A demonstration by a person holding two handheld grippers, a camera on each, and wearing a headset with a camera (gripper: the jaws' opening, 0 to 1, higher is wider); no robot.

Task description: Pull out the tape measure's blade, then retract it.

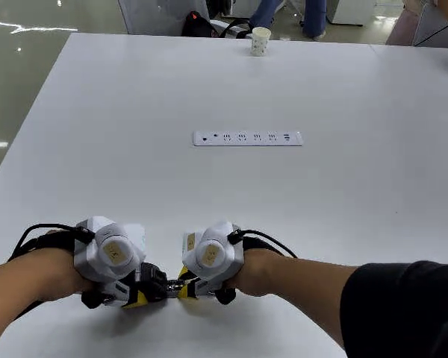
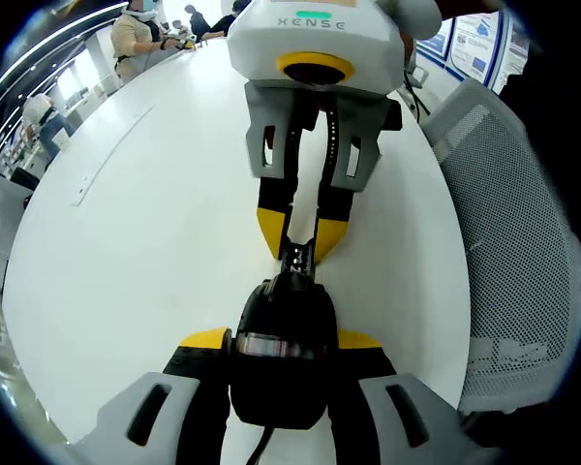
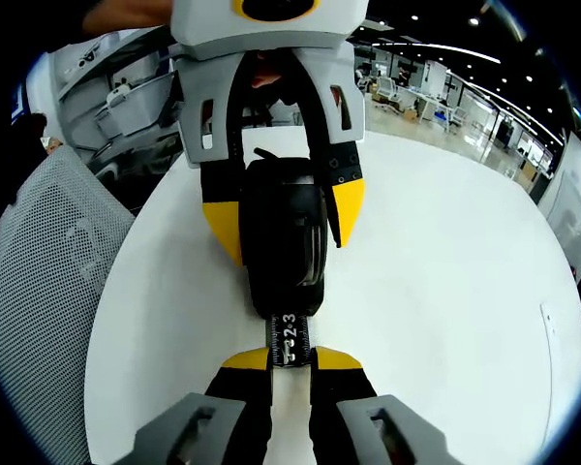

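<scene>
Nearest, at the bench's (image 1: 343,194) near edge, the left gripper (image 2: 281,339) clamps the black tape measure case (image 3: 286,232). Facing it tip to tip, the right gripper (image 3: 290,360) pinches the blade (image 3: 290,339), a short stub showing 2 and 3. A power strip (image 1: 247,138) lies mid-bench, a paper cup (image 1: 260,41) at the far edge.

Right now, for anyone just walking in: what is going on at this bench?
A person works two handheld grippers over a white table. The left gripper clamps the black tape measure; the right gripper pinches its blade near the tip. Just a short stretch of blade is out, with the marks 2 and 3 showing, so it is either barely pulled or nearly retracted.
</scene>
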